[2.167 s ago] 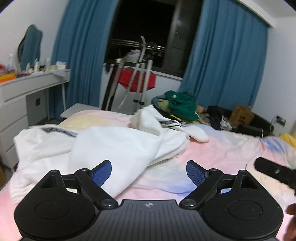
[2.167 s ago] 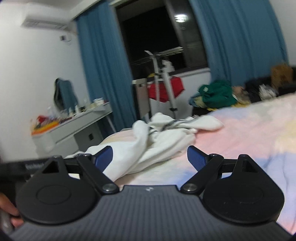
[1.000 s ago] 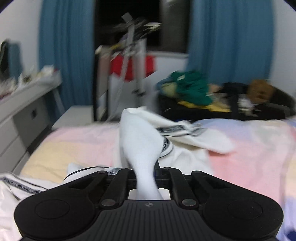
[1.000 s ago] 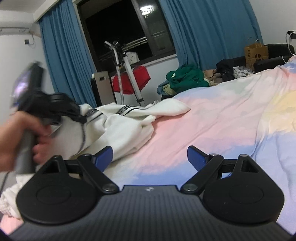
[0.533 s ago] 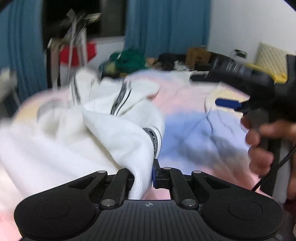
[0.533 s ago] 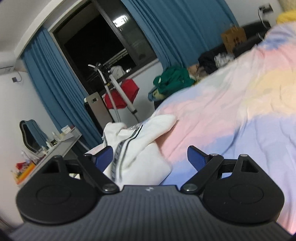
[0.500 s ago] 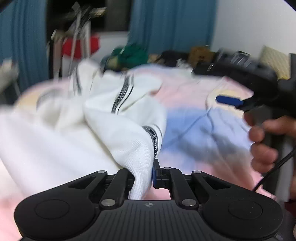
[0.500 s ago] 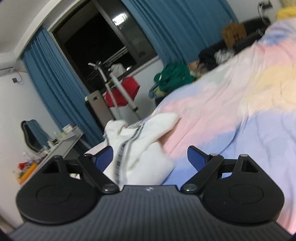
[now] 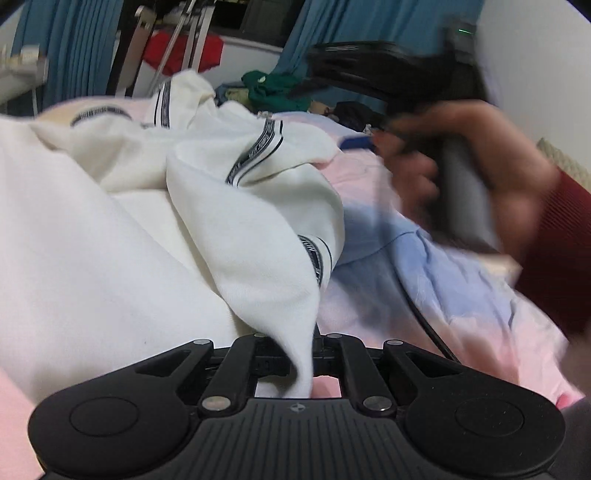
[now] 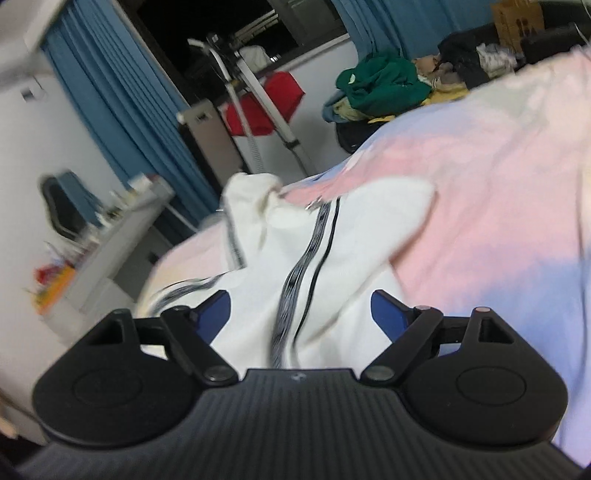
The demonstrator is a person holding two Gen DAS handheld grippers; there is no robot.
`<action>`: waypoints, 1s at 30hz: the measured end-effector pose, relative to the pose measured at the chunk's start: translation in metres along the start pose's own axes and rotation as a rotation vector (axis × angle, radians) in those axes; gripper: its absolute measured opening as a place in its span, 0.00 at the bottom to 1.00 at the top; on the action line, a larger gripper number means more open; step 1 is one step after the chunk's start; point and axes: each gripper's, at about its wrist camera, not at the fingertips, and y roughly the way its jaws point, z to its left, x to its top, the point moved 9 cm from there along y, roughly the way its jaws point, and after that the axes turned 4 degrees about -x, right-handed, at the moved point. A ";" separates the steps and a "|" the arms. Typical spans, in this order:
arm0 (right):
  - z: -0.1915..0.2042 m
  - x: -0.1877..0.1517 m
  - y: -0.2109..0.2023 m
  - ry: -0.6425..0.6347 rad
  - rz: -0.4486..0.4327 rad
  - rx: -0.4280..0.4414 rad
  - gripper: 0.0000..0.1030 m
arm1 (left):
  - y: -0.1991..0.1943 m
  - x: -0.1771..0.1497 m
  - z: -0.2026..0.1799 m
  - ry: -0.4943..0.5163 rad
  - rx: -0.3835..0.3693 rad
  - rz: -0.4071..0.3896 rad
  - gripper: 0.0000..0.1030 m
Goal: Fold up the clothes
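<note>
White knit fabric fills the left gripper [image 9: 295,354]: jaws pinched tight on a fold of the white garment [image 9: 155,236], which rises out of the clamp as a cone. Gripper tilted downward toward the bed [image 9: 461,295].

Right gripper [image 10: 301,312]: jaws spread wide, blue pads [image 10: 386,310] well apart. Garment's black-striped section [image 10: 306,266] lies in view between them; no pad seen pressing on it. Gripper also pitched downward.

Right hand [image 9: 480,173], seen only in the left wrist view: wrapped around the dark handle of its gripper, blurred, with a dark red ribbed sleeve [image 9: 557,251] at the wrist and a black cable [image 9: 424,317] trailing below. It hovers over the blue part of the bedcover, just right of the garment.

Garment: crumpled heap on the pastel pink, blue and yellow bedcover, toward the bed's left side.

Containers: none clearly identifiable; a cardboard box [image 10: 515,16] stands far back, contents not visible.

Right wrist view only: white dresser [image 10: 122,236] with clutter on top, mirror [image 10: 62,206]. Both views: blue curtains [image 10: 122,110], drying rack [image 10: 255,96] with a red item, green clothes pile [image 10: 380,81] beyond the bed.
</note>
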 end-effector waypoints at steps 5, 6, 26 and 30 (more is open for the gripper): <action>0.016 0.025 0.085 -0.078 0.075 -0.135 0.81 | 0.011 -0.002 0.008 -0.025 -0.033 0.011 0.08; 0.016 0.026 0.100 -0.085 0.087 -0.157 0.81 | 0.013 -0.001 0.010 -0.033 -0.043 0.014 0.08; -0.013 0.075 0.045 -0.066 -0.084 -0.240 0.14 | 0.009 -0.003 0.025 -0.081 -0.127 -0.009 0.09; -0.065 0.098 -0.031 0.087 -0.262 -0.223 0.14 | 0.005 -0.003 0.020 -0.028 -0.113 -0.021 0.09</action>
